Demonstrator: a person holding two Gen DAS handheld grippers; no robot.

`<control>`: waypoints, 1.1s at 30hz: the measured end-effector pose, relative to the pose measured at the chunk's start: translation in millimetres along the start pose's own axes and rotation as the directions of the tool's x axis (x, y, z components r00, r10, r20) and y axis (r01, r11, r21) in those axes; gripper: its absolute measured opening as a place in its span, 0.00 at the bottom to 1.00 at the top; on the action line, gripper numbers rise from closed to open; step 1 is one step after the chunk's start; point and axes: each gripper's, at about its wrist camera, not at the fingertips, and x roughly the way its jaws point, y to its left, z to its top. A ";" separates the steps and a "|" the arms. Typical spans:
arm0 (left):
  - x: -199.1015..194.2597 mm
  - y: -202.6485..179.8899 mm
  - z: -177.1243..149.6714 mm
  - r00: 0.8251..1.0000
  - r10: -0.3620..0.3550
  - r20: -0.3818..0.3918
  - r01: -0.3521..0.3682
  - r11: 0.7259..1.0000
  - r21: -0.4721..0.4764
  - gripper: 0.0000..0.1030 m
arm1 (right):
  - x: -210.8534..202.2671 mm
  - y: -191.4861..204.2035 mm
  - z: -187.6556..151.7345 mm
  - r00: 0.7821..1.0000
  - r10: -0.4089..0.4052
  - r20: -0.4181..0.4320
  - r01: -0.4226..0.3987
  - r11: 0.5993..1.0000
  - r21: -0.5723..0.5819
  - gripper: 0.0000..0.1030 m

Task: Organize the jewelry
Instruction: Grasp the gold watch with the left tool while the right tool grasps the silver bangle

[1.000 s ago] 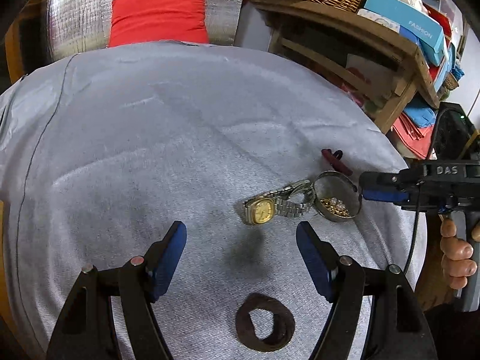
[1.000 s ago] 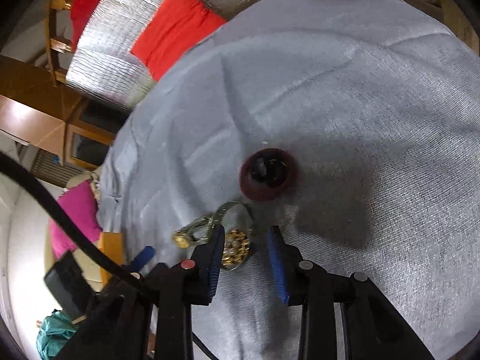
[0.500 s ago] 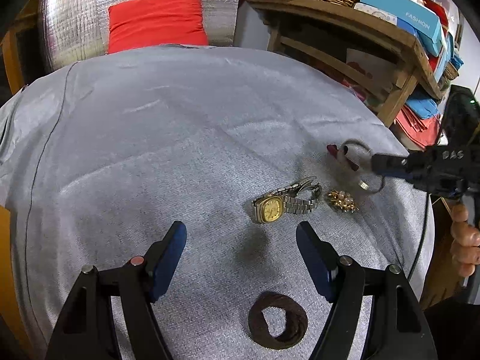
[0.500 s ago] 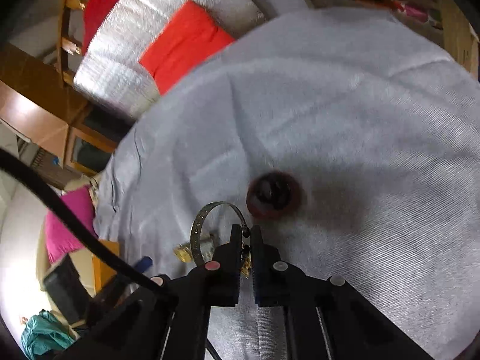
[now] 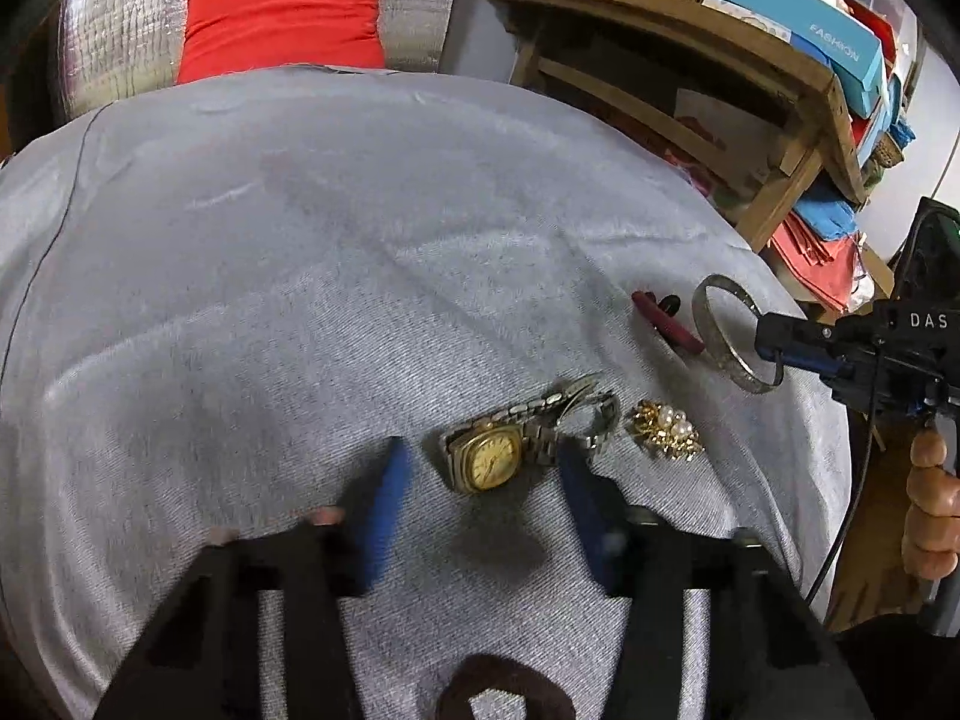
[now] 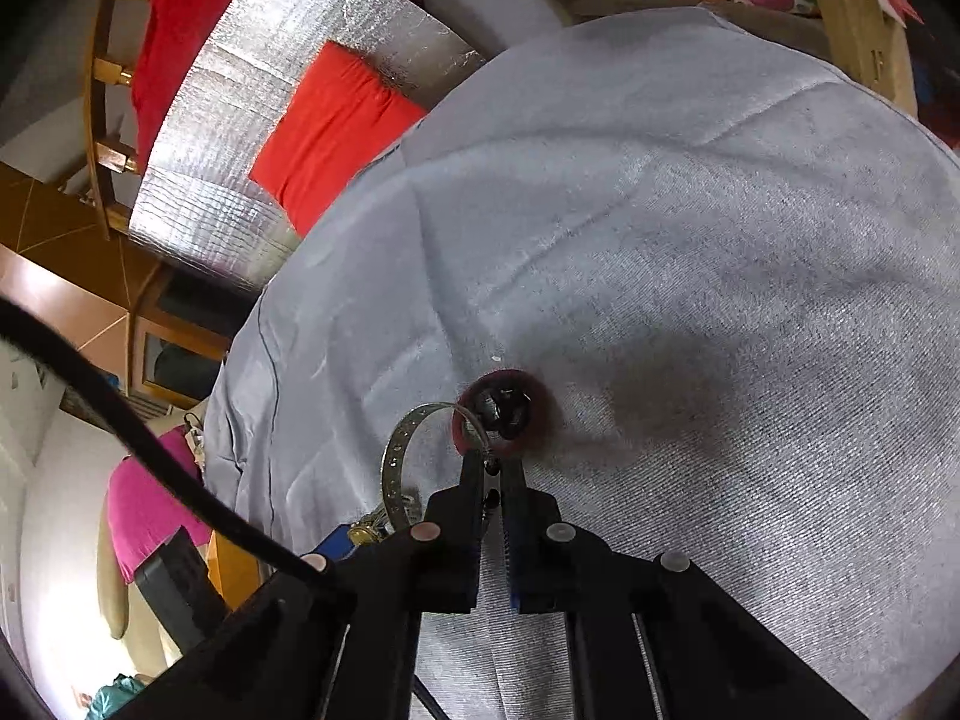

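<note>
A gold watch [image 5: 489, 461] with a metal band lies on the grey cloth [image 5: 300, 300]. My left gripper [image 5: 483, 456] straddles it, blue fingers [image 5: 384, 504] either side. Its jaws are closing and the pads stand clear of the watch. A gold and pearl brooch [image 5: 663, 429] lies just right of the band. My right gripper [image 6: 493, 462] is shut on the rim of a silver bangle [image 6: 399, 462], held above the cloth. From the left wrist the bangle [image 5: 726, 333] hangs beside a dark red round dish [image 5: 666, 321]. In the right wrist view, that dish [image 6: 510, 414] sits just beyond the fingertips.
A brown hair tie [image 5: 498, 690] lies at the near edge under my left gripper. A red cushion [image 5: 282, 12] and silver quilted padding lie beyond the cloth. A wooden shelf [image 5: 690, 30] with a basket and boxes stands at the right. A person's hand [image 5: 930, 510] grips the right handle.
My right gripper shut on the bangle, lifted it off the brooch and carried it toward the red dish. My left gripper moved forward over the watch and its jaws narrowed.
</note>
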 end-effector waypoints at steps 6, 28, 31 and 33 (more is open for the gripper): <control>5.4 -3.0 3.8 0.999 -0.044 -0.004 0.044 0.999 -0.010 0.25 | -0.5 -1.5 -0.4 1.000 0.001 0.006 -0.001 1.000 0.018 0.06; -48.8 44.7 -0.6 0.994 -0.001 0.105 0.009 0.997 -0.082 0.11 | -28.7 -31.4 7.3 0.992 -0.056 0.115 0.036 0.985 0.166 0.06; -45.8 46.8 -2.1 0.996 -0.004 0.086 0.011 0.996 -0.084 0.11 | -28.2 -31.4 5.9 0.992 -0.057 0.112 0.038 0.986 0.162 0.06; -42.8 47.4 -2.9 0.998 0.000 0.067 0.006 0.996 -0.085 0.12 | -26.9 -29.3 5.0 0.993 -0.050 0.106 0.033 0.987 0.157 0.06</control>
